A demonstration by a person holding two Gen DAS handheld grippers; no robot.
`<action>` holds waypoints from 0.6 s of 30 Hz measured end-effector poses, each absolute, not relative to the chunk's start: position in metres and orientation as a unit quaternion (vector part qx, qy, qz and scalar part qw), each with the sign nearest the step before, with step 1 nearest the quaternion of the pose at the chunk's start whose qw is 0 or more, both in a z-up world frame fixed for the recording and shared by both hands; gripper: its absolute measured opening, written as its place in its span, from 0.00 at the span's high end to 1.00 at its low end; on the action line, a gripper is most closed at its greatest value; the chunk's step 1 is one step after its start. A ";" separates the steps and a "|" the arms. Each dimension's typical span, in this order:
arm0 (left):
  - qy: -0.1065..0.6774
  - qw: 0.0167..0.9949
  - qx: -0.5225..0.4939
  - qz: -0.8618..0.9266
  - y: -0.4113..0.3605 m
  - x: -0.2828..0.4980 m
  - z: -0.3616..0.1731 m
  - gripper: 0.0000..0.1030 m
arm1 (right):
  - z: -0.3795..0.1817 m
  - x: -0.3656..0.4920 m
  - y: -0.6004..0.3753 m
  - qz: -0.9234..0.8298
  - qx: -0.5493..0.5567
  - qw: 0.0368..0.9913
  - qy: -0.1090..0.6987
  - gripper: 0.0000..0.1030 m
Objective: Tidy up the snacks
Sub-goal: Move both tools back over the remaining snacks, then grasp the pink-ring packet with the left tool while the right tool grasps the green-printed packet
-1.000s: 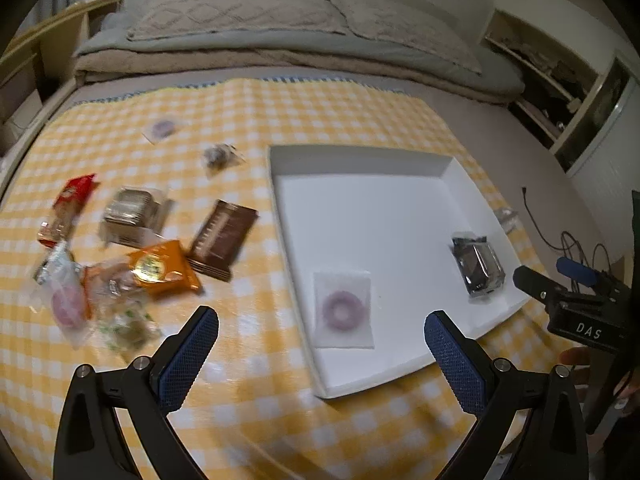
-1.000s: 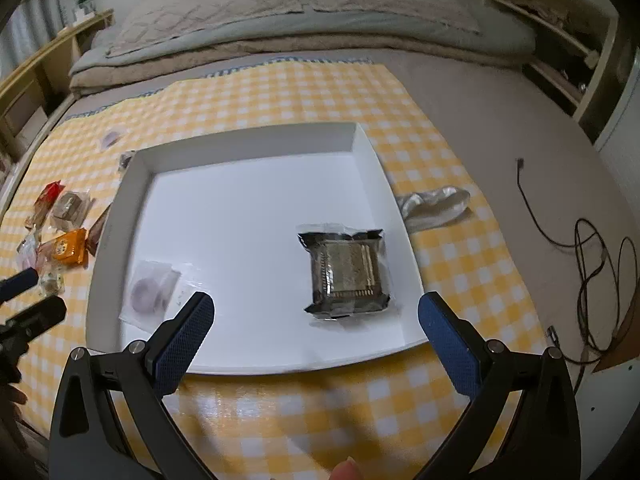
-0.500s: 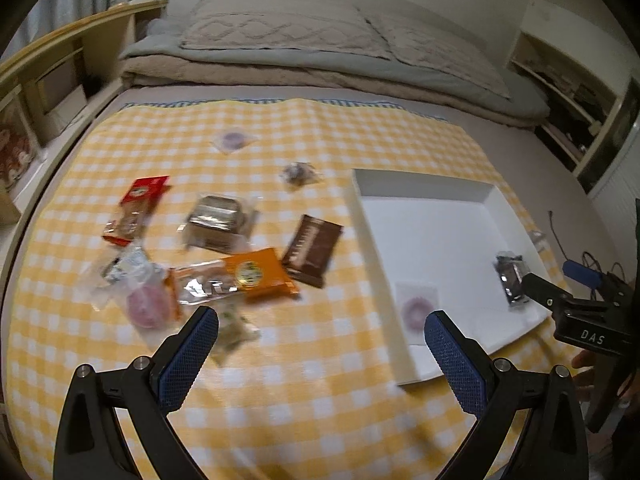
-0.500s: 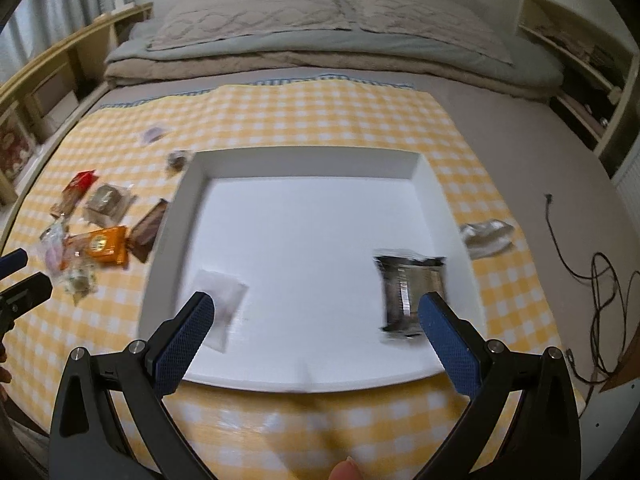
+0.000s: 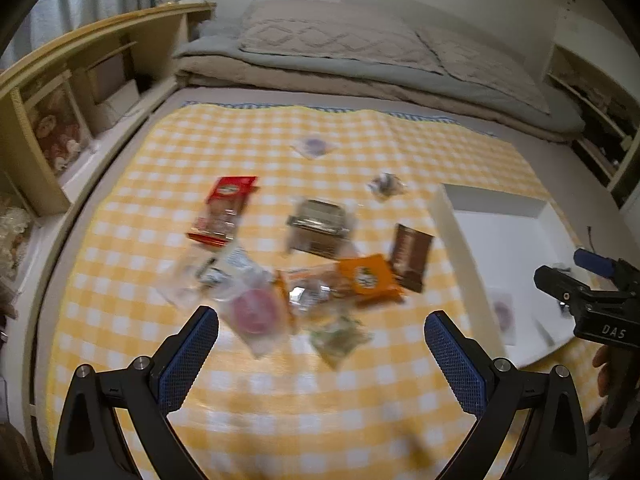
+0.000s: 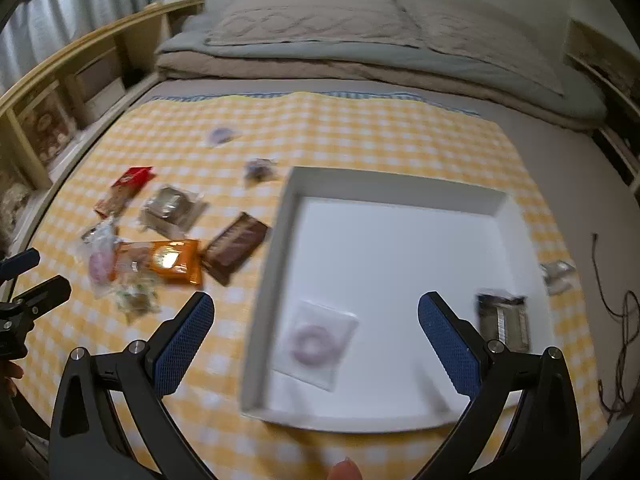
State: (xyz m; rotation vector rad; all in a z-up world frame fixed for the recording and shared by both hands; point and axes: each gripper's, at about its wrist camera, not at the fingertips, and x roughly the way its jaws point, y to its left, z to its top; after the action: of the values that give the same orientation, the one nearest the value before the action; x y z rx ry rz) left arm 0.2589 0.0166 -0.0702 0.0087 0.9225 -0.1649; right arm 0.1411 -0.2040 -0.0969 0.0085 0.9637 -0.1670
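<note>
A white tray (image 6: 400, 184) lies on a yellow checked cloth (image 5: 248, 148). Inside it are a clear packet with a purple ring (image 6: 316, 344) and a dark foil packet (image 6: 504, 320). Left of the tray lies a heap of snacks: a red packet (image 5: 226, 208), a silver packet (image 5: 320, 220), a brown bar (image 5: 410, 256), an orange packet (image 5: 370, 280), a pink ring packet (image 5: 256, 312). My left gripper (image 5: 320, 360) is open, hovering above the heap's near side. My right gripper (image 6: 316, 348) is open over the tray's near left part.
Folded bedding (image 5: 360, 60) lies past the cloth. Wooden shelving (image 5: 60, 112) runs along the left. A crumpled silver wrapper (image 6: 558, 276) and a dark cable (image 6: 616, 304) lie right of the tray. Two small packets (image 5: 314, 146) (image 5: 384, 186) sit further back on the cloth.
Both grippers have swung left and pulled back. The left wrist view went from the tray to the snack heap. The tray has slid rightward in the right wrist view. Both stayed open.
</note>
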 end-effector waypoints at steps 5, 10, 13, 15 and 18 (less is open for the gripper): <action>0.439 0.897 0.012 -0.053 0.043 0.263 -0.073 0.00 | -0.109 0.162 -0.174 -0.058 0.000 0.880 0.472 0.00; 0.450 0.893 0.008 -0.013 0.066 0.277 -0.080 0.00 | -0.124 0.175 -0.147 -0.031 0.002 0.873 0.486 0.00; 0.457 0.889 -0.011 0.004 0.078 0.289 -0.083 0.00 | -0.134 0.184 -0.125 -0.007 0.003 0.869 0.494 0.00; 0.461 0.887 -0.023 0.009 0.083 0.298 -0.083 0.00 | -0.138 0.186 -0.114 0.007 0.007 0.868 0.497 0.00; 0.465 0.884 -0.040 0.004 0.090 0.308 -0.085 0.00 | -0.150 0.192 -0.094 0.035 0.022 0.860 0.509 0.00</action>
State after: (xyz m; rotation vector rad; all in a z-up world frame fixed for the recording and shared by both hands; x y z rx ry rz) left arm 0.3079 0.0897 -0.0847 -0.0829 0.9679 0.0079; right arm 0.1917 -0.0943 -0.1498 0.0471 1.0683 0.0737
